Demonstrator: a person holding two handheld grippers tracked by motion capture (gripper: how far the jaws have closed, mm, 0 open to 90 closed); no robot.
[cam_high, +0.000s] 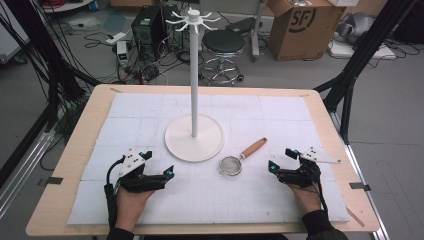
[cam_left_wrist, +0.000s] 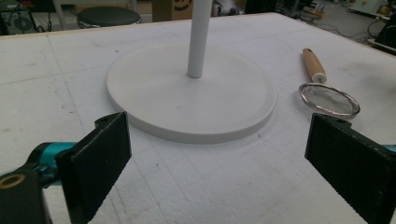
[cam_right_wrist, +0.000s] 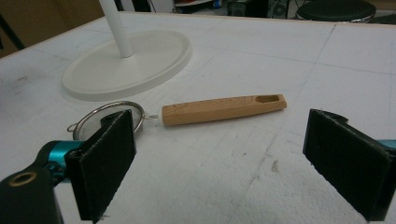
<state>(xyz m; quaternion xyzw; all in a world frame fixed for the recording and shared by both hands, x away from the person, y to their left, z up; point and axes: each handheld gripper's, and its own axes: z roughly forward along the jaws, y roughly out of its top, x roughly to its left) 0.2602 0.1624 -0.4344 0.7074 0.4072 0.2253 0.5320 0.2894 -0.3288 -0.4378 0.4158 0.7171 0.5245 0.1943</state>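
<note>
A small metal mesh strainer (cam_high: 231, 165) with a wooden handle (cam_high: 253, 148) lies flat on the white mat, just right of the round base (cam_high: 194, 138) of a tall white hook stand (cam_high: 194, 75). My left gripper (cam_high: 158, 163) rests near the front left, open and empty, facing the base (cam_left_wrist: 187, 93), with the strainer (cam_left_wrist: 329, 99) off to the right. At the front right sits my right gripper (cam_high: 282, 159), open with nothing between its pads; the wooden handle (cam_right_wrist: 223, 109) and mesh bowl (cam_right_wrist: 100, 119) lie a short way ahead of it.
The wooden table (cam_high: 75, 150) carries a white gridded mat (cam_high: 280, 120). Beyond the far edge stand a black stool (cam_high: 222, 45), a cardboard box (cam_high: 305, 27), computer gear and cables. Black frame struts (cam_high: 360, 55) rise at the right and left.
</note>
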